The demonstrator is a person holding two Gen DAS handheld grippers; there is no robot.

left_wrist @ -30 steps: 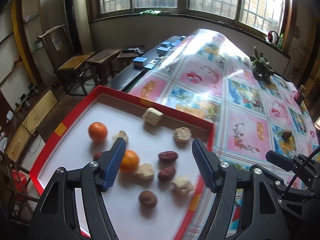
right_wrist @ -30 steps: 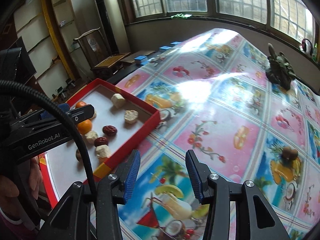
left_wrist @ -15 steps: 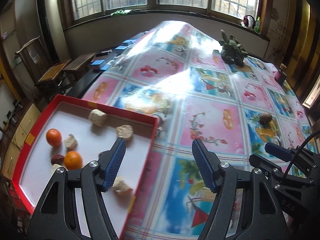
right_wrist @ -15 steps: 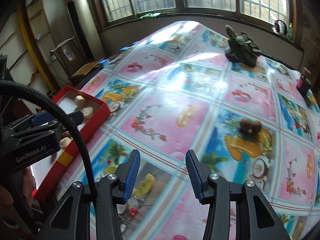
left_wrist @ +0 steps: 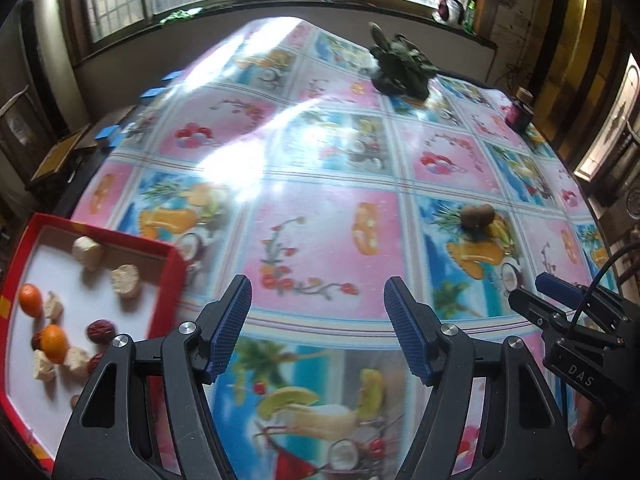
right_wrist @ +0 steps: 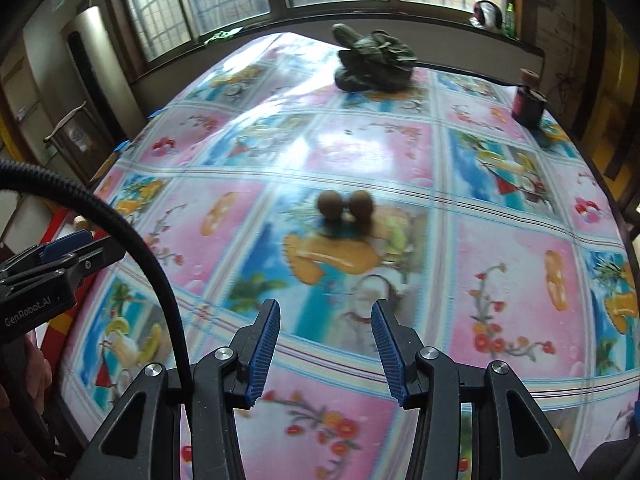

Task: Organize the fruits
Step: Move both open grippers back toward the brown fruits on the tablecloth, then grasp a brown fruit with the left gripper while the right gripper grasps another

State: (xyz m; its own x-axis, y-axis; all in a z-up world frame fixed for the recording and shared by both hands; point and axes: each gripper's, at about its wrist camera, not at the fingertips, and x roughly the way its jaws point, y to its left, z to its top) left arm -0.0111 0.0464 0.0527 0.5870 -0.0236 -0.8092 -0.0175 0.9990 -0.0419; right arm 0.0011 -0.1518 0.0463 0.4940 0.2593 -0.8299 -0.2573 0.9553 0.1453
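Observation:
Two small brown round fruits (right_wrist: 345, 207) sit side by side on the flowery tablecloth, ahead of my right gripper (right_wrist: 325, 312), which is open and holds nothing. The left wrist view shows them as one brown lump (left_wrist: 477, 215) at right. My left gripper (left_wrist: 318, 292) hangs open and empty above the cloth. At its lower left a red tray (left_wrist: 176, 276) with a white floor holds two oranges (left_wrist: 54, 342), dark red dates (left_wrist: 101, 330) and several pale chunks (left_wrist: 125, 280). The right gripper's tip (left_wrist: 556, 288) shows at the right edge.
A dark green ornament (right_wrist: 374, 60) stands at the table's far end. A dark red cup (right_wrist: 527, 105) stands near the far right corner. Chairs and a bench (left_wrist: 60, 152) line the left side. A hand (right_wrist: 36, 360) shows at the left edge.
Both grippers have swept right across the table, away from the tray. The tray has slid to the left edge of view and the brown fruits now lie straight ahead of the right gripper.

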